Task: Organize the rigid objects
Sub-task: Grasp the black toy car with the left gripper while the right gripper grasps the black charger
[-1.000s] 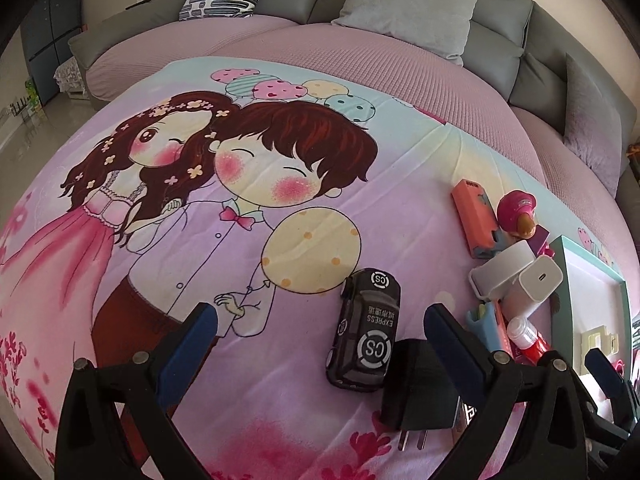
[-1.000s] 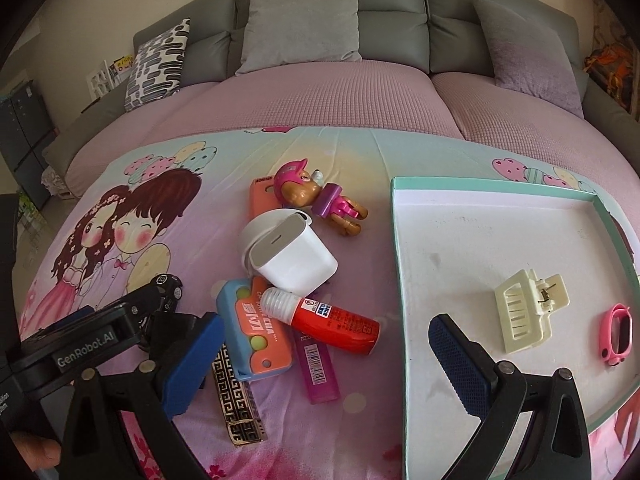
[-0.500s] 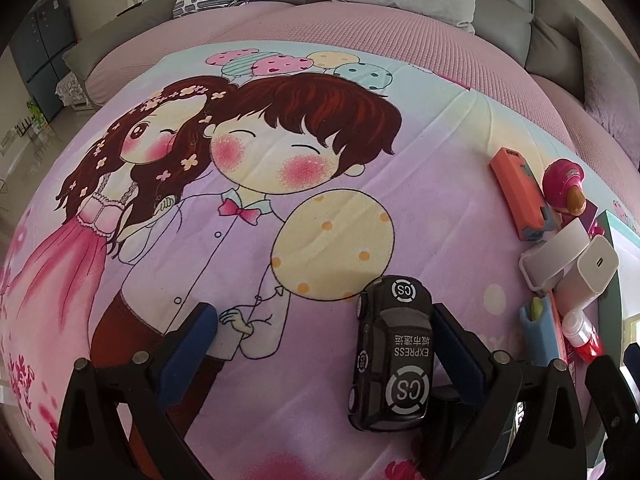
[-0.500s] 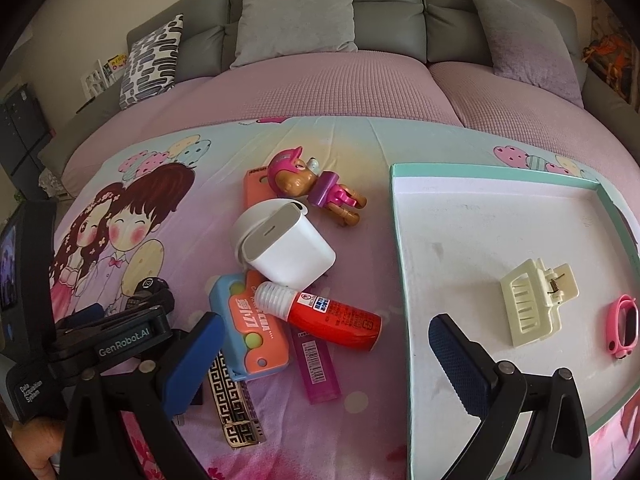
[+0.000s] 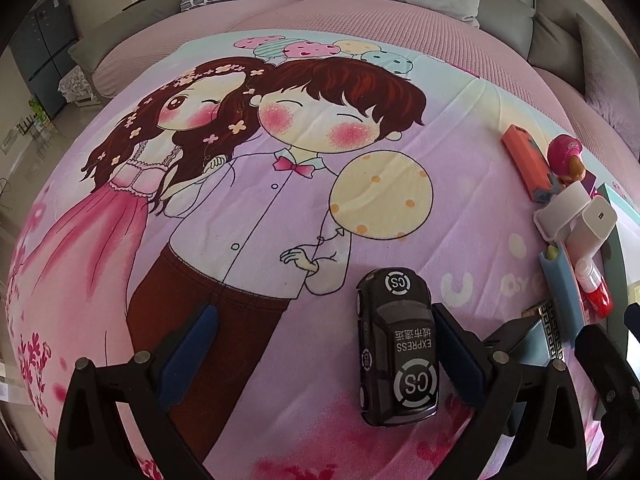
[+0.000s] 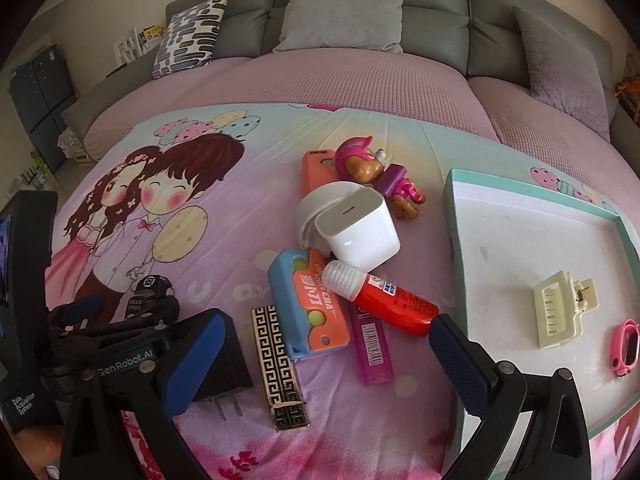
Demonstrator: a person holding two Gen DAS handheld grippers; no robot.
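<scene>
Left gripper [image 5: 324, 344] wide open, straddling one black toy car [image 5: 396, 350] on the cartoon-print blanket [image 5: 248, 216]; car beside its right finger. Right gripper [image 6: 324, 348] wide open, empty. Teal-rimmed white tray [image 6: 520, 240] holds two items: cream hair claw [image 6: 562, 310], pink band [image 6: 624, 346].

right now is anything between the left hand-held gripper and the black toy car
Nothing visible. The black toy car lies on the blanket inside the open left hand-held gripper, close against its right finger, with bare blanket toward the other.
</scene>
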